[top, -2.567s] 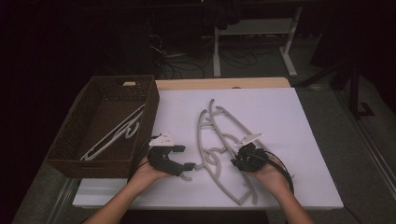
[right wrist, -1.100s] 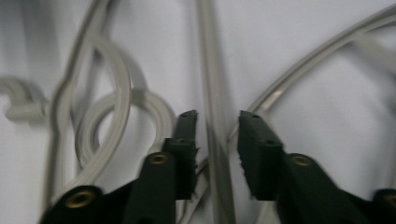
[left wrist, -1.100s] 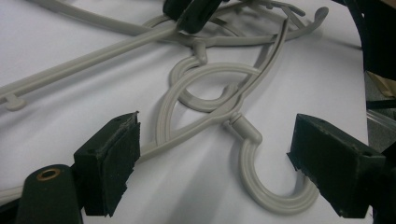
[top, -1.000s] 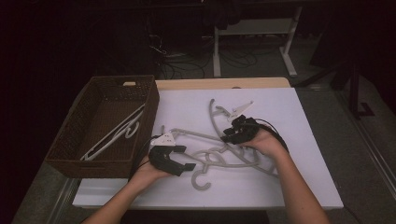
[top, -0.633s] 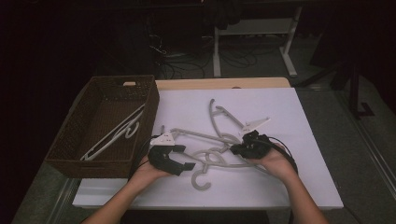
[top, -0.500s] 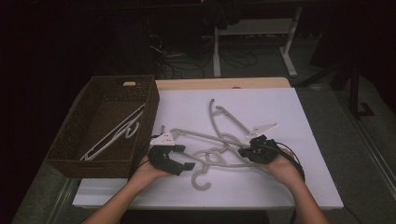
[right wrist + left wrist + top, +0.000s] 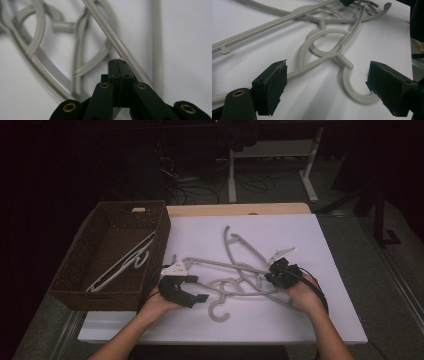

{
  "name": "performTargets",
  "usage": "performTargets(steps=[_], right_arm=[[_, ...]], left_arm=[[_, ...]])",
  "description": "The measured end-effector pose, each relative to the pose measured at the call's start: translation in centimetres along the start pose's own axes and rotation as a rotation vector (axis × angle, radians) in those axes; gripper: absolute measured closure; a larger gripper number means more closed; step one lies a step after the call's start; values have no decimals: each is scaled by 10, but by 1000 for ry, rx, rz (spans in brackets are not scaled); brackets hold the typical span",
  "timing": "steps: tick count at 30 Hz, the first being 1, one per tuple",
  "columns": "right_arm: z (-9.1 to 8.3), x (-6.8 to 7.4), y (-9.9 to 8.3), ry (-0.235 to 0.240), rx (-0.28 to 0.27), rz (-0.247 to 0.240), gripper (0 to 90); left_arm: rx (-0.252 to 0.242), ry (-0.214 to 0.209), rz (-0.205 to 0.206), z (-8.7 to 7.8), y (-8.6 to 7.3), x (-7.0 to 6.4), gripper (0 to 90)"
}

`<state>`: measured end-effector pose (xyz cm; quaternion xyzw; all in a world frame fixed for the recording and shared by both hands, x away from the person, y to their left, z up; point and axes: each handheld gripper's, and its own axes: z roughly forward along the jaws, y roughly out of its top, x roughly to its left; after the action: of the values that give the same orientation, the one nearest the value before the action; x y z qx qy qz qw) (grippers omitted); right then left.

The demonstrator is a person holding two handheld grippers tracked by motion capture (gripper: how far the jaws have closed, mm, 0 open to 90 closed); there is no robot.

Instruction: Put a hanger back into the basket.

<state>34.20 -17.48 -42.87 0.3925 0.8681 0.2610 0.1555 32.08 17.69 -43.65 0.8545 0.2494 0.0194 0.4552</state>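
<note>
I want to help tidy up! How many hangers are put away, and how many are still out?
At least one white hanger already lies in the basket. The right gripper is shut on a grey hanger bar; the left gripper waits open by a hook. The tangled grey hangers remain on the table.

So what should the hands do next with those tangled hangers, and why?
Probably close the left gripper on the hook lying between its open fingers. The right gripper looks shut on a bar of the grey hangers, which are interlocked, so pinning one should let the other pull free toward the basket.
</note>
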Motion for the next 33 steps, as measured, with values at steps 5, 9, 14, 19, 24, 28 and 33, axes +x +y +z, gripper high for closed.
performTargets(steps=[5,9,14,19,24,28,33], right_arm=[[9,-17,11,-56,-10,14,893],[14,-27,15,-65,-29,47,893],[-2,-28,9,15,-110,95,850],[-17,-25,3,68,-163,119,842],[-22,-16,-3,122,-152,114,890],[-22,-9,-12,90,-128,107,890],[-31,-9,-29,91,-142,131,885]], left_arm=[[6,4,6,2,0,-1,163],[19,32,33,4,3,0,167],[36,61,40,11,9,8,197],[91,117,71,23,18,16,248],[128,134,89,32,21,21,265],[169,157,137,37,23,21,266],[208,160,198,45,25,20,324]])
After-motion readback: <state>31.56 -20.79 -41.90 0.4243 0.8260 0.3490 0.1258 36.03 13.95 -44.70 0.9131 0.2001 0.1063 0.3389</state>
